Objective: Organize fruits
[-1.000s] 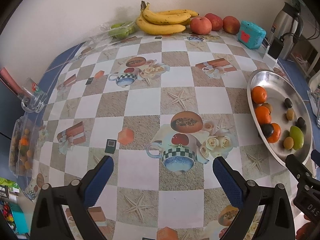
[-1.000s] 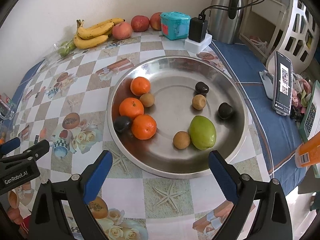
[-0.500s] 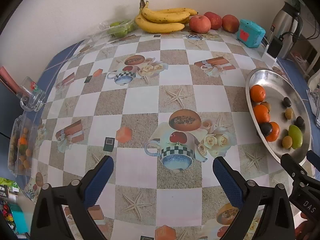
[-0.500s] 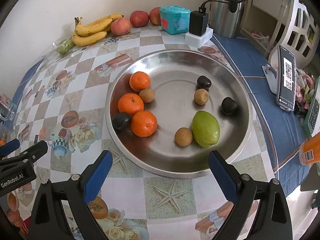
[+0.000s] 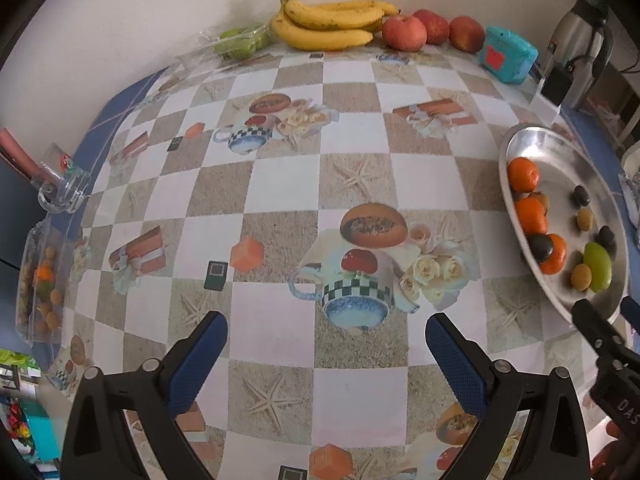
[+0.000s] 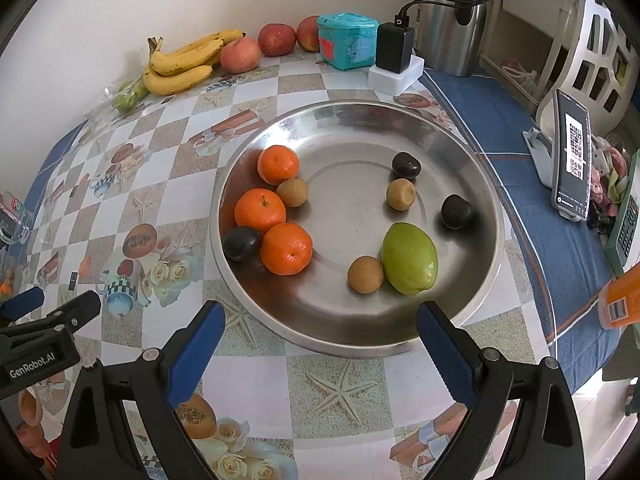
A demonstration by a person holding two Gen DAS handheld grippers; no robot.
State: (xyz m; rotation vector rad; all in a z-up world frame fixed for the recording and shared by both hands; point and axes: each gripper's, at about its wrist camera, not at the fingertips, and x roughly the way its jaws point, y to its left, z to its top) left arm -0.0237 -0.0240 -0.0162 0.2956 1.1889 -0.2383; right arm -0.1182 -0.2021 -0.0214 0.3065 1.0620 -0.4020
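We hold both grippers above the desk [image 5: 280, 184], each with jaws spread wide and nothing between them. The right gripper [image 6: 320, 336] hangs just before the near rim of the tray [image 6: 472, 160]; the left gripper [image 5: 326, 344] hangs over bare checked cloth, well left of it. In the tray we count three oranges [image 6: 286, 248], three small brown fruits [image 6: 365, 274], three dark fruits [image 6: 241, 242] and one green fruit [image 6: 409, 258]. The oranges cluster at the left side, with one dark fruit touching two of them. Along the back wall lie one bunch of bananas [image 5: 328, 24], three apples [image 5: 404, 32] and one packet of green fruit [image 5: 240, 40].
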